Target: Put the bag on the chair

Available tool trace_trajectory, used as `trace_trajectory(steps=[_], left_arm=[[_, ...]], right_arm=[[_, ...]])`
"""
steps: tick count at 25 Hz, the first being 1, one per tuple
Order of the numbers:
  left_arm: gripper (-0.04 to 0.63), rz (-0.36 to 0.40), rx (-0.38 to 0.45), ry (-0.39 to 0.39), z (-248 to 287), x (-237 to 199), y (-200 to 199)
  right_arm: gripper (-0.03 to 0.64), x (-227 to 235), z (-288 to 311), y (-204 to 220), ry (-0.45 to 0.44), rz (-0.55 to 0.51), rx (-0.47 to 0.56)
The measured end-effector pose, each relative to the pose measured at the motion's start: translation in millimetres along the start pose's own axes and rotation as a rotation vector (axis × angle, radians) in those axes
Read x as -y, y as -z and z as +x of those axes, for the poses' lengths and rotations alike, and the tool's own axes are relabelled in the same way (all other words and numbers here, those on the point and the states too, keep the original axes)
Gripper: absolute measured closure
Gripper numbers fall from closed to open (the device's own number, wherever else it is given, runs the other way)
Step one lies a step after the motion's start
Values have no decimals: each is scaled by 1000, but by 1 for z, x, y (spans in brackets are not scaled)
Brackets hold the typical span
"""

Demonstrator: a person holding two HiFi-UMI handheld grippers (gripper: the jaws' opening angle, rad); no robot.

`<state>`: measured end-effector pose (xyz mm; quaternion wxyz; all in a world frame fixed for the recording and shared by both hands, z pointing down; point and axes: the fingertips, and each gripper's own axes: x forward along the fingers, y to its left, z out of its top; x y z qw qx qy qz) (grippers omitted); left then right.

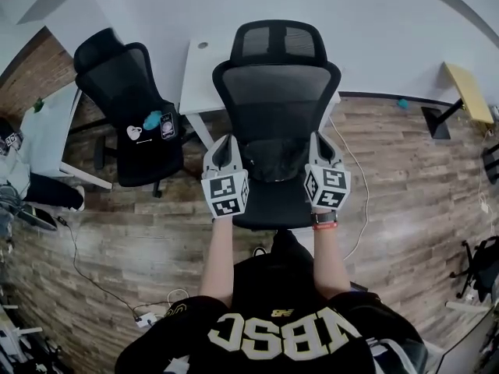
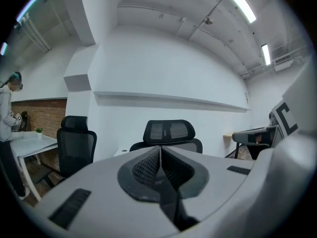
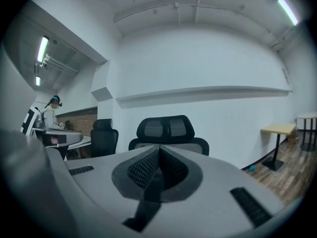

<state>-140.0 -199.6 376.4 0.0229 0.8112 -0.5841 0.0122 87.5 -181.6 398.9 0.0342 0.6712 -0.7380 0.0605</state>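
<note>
A black mesh office chair (image 1: pixel 277 92) stands right in front of me, its seat below both grippers. A dark lumpy shape (image 1: pixel 273 160) lies on the seat against the backrest; it may be the bag, but I cannot tell for sure. My left gripper (image 1: pixel 226 140) hovers over the seat's left side and my right gripper (image 1: pixel 318 139) over its right side. In the left gripper view the left gripper (image 2: pixel 161 148) is shut with nothing between its pads, pointing at the chair (image 2: pixel 168 133). The right gripper (image 3: pixel 159 148) is likewise shut and empty, facing the chair (image 3: pixel 166 129).
A second black chair (image 1: pixel 129 76) with small items on its seat stands to the left. A white desk (image 1: pixel 204 68) sits behind the chairs and a white table (image 1: pixel 47 131) at the far left, where a person (image 2: pixel 7 123) stands. A yellow table (image 1: pixel 468 88) is far right. Cables (image 1: pixel 93 279) cross the wooden floor.
</note>
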Motion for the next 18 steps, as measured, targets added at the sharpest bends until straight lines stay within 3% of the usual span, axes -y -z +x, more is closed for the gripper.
trace_trajectory(steps=[18], left_arm=[[571, 3, 47, 16, -39, -8, -11]], right_arm=[[607, -37, -26, -5, -14, -27, -13]])
